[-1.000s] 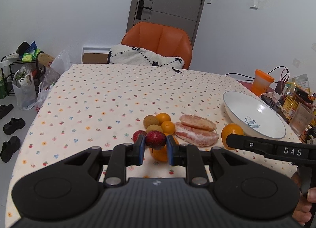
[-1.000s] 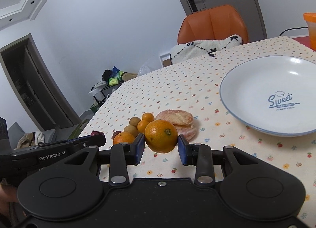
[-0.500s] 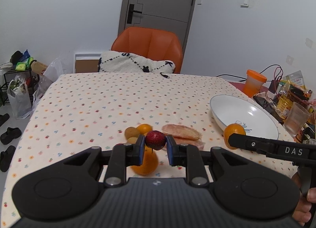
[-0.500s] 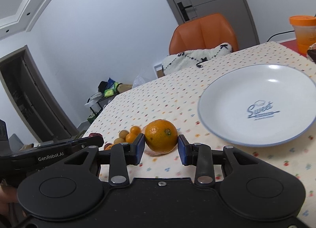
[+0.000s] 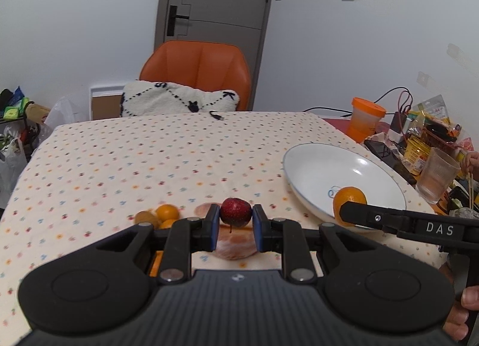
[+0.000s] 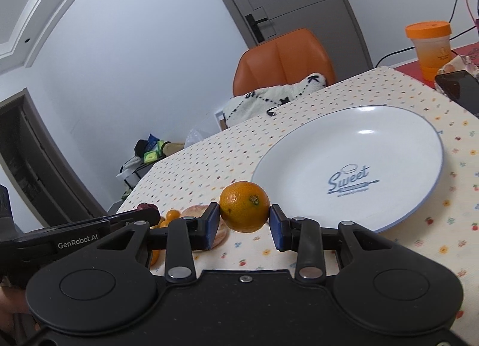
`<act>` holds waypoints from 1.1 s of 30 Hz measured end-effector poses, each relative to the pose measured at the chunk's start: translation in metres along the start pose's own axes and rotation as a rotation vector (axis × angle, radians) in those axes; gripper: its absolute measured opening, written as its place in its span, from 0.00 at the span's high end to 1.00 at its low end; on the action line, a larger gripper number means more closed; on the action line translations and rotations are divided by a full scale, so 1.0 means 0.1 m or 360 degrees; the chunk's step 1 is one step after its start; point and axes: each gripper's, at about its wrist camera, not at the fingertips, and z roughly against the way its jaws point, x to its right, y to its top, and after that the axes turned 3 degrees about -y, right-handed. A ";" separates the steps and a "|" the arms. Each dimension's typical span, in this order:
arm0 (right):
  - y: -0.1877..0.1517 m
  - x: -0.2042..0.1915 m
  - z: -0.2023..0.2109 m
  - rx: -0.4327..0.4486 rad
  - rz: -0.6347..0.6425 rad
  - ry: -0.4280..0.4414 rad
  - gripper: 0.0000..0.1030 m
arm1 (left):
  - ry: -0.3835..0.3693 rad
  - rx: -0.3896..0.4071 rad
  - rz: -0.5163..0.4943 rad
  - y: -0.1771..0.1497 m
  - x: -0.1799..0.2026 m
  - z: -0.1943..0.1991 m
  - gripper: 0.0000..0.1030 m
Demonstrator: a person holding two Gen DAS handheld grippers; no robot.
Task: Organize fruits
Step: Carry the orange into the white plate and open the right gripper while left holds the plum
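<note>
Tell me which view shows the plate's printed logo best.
The right wrist view: the white plate faces the camera and the "Sweet" logo reads clearly. In the left wrist view, the plate is foreshortened and the orange hides most of the logo.

- even, soft indoor light, shadows faint.
- glare spots on the plate (image 6: 353,136).
- strong fisheye bending; dark corners.
- fruit (image 5: 155,217) near the bottom slightly blurred.
</note>
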 end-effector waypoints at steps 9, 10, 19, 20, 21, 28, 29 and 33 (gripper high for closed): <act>0.10 0.23 0.00 0.0048 -0.0037 -0.0057 0.67 | -0.0050 -0.0016 -0.0043 0.10 0.23 -0.25 0.79; 0.11 0.26 0.00 0.0053 -0.0042 -0.0066 0.67 | -0.0057 -0.0019 -0.0049 0.11 0.25 -0.28 0.79; 0.18 0.43 -0.08 0.0078 -0.0070 -0.0097 0.67 | -0.0106 -0.0038 -0.0092 0.18 0.46 -0.53 0.79; 0.18 0.44 -0.09 0.0080 -0.0073 -0.0099 0.67 | -0.0110 -0.0040 -0.0097 0.19 0.48 -0.56 0.79; 0.18 0.45 -0.09 0.0082 -0.0076 -0.0101 0.67 | -0.0114 -0.0042 -0.0102 0.20 0.50 -0.58 0.79; 0.19 0.49 -0.10 0.0082 -0.0085 -0.0114 0.67 | -0.0113 -0.0071 -0.0096 0.21 0.57 -0.73 0.78; 0.19 0.50 -0.09 0.0081 -0.0087 -0.0114 0.67 | -0.0102 -0.0071 -0.0100 0.21 0.58 -0.74 0.77; 0.18 0.49 -0.09 0.0078 -0.0084 -0.0113 0.67 | -0.0105 -0.0073 -0.0096 0.21 0.54 -0.72 0.75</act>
